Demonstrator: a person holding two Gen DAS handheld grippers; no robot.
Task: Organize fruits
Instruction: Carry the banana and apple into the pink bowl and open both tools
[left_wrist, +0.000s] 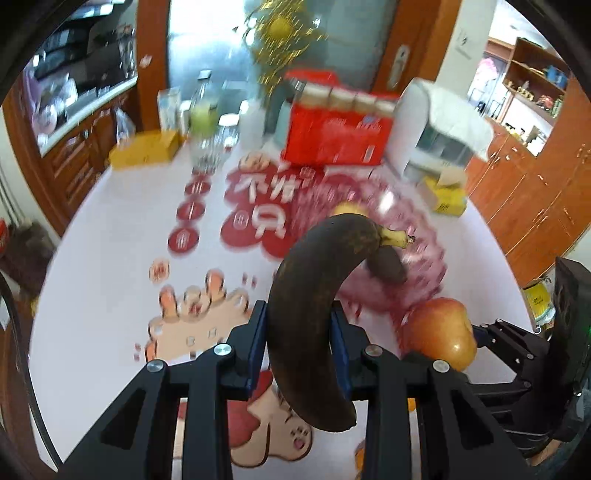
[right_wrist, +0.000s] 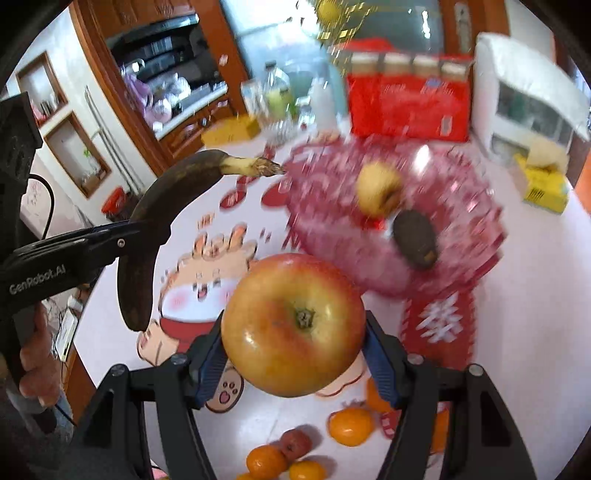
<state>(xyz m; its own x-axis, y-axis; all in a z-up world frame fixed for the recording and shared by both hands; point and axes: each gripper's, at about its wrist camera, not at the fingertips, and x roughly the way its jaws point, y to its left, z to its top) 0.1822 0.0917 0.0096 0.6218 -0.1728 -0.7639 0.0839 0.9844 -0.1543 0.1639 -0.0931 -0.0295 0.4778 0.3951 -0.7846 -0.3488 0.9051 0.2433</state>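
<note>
Left hand-held gripper (left_wrist: 299, 343) clamped narrow, right hand-held gripper (right_wrist: 295, 354) clamped wider, both angled downward

We read "GenRobot.AI" in pale letters on the black side of the left gripper (right_wrist: 155, 230), seen from the right wrist. On the tablecloth (left_wrist: 110, 229), large white Chinese characters sit in red circles, too blurred for us to make out.

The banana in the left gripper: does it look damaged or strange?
Yes. The banana held in the left gripper has skin that is almost fully dark brown; only the stem is yellow. It looks overripe. A similar dark fruit already lies in the pink bowl.
</note>
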